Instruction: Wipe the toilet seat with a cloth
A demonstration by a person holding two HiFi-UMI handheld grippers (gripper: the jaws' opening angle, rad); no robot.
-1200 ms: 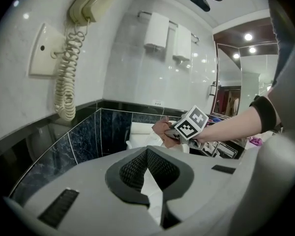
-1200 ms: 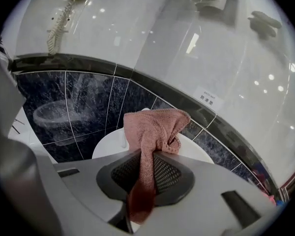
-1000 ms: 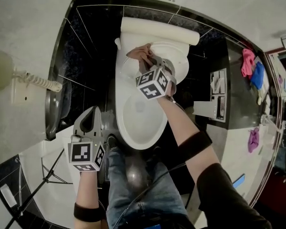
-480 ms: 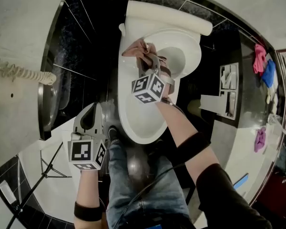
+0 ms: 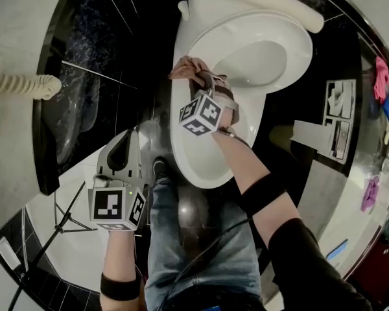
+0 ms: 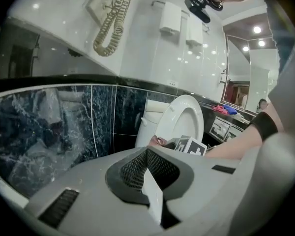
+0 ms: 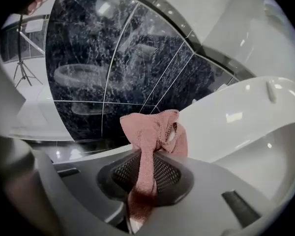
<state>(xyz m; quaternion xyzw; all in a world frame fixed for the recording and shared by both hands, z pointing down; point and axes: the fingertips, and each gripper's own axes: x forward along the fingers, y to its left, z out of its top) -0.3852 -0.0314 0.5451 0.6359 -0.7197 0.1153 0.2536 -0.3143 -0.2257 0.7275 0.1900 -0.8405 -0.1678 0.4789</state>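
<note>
Right gripper (image 5: pixel 206 86) pinches the pink cloth (image 5: pixel 188 69) at the toilet seat (image 5: pixel 193 164) rim (left gripper (image 5: pixel 121 164) closed, empty), so wiping looks under way; next, sweep along the rim.

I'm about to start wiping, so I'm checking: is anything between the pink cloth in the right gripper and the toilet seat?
Nothing visible. The pink knitted cloth, clamped in the right gripper's jaws, hangs at the white toilet seat's bare rim. Whether it touches is unclear.
</note>
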